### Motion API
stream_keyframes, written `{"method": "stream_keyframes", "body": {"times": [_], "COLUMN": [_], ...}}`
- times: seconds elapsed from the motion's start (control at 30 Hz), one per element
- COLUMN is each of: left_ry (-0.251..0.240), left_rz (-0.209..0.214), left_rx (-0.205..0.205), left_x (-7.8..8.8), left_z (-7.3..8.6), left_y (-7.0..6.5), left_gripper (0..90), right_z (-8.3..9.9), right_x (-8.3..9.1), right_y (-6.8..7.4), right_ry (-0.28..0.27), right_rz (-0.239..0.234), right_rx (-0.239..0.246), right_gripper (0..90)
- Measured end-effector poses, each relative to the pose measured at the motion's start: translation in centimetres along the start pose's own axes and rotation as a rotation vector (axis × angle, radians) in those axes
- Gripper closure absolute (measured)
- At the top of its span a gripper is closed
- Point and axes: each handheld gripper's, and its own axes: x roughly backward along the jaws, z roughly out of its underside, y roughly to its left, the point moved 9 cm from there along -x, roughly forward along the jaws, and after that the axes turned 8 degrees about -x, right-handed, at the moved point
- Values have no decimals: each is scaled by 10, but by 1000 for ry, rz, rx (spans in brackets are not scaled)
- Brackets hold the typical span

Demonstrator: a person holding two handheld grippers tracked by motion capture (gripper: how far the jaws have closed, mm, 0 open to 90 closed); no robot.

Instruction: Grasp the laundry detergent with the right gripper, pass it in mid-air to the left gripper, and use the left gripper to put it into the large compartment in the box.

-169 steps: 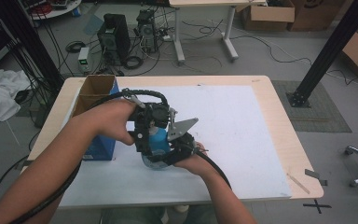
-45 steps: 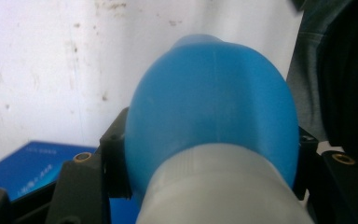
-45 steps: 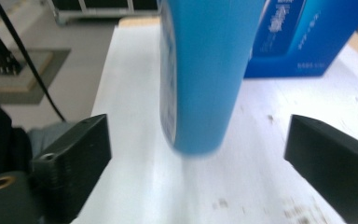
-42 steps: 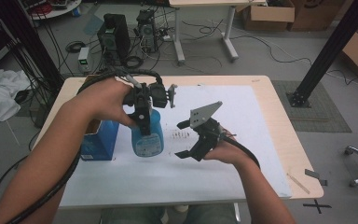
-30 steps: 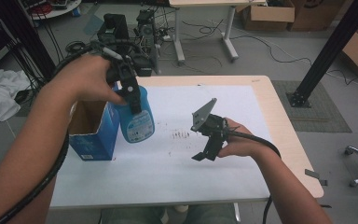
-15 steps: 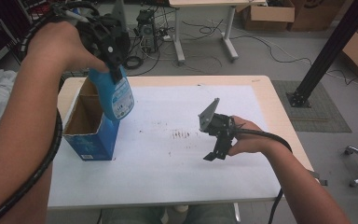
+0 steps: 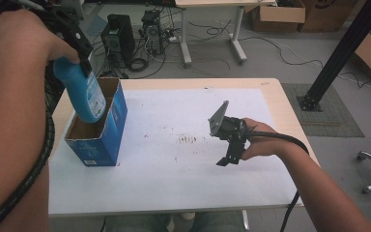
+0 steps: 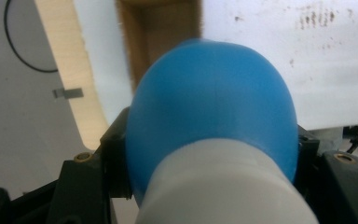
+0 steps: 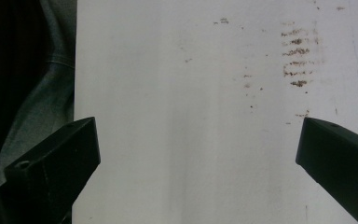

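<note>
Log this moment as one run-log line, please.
left gripper: shut on blue bottle | bottle: tilted, base in open blue box | right gripper: open, holding nothing, above white sheet

one blue bottle [image 7: 83, 92], one open box [image 7: 99, 131], two claws, seemingly

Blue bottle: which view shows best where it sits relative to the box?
The high view: the bottle, tilted in the left gripper, hangs with its base in the open box. The left gripper view gives a blurred close-up of its shoulder. The right gripper view faces the white mat.
</note>
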Motion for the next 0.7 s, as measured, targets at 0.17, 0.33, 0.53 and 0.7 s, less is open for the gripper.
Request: {"method": "stream_keyframes", "body": {"times": [0.17,0.33,0.53,0.7], "left_ry": [-10,-7,-5,-1], "left_rz": [-3,3,11,13], "left_rx": [42,42,37,25], "left_x": [-4,-17,-41,-67], "left_z": [0,-4,-9,-13], "left_y": [12,18,22,25], "left_gripper": [379,380,380,380], "right_z": [2,3,1,1], "right_x": [1,0,-1,-2], "right_y": [0,0,1,1], "right_ry": [7,9,5,10], "right_rz": [1,0,1,-4], "right_rx": [-5,-9,-9,-13], "right_gripper": [0,0,0,0]}}
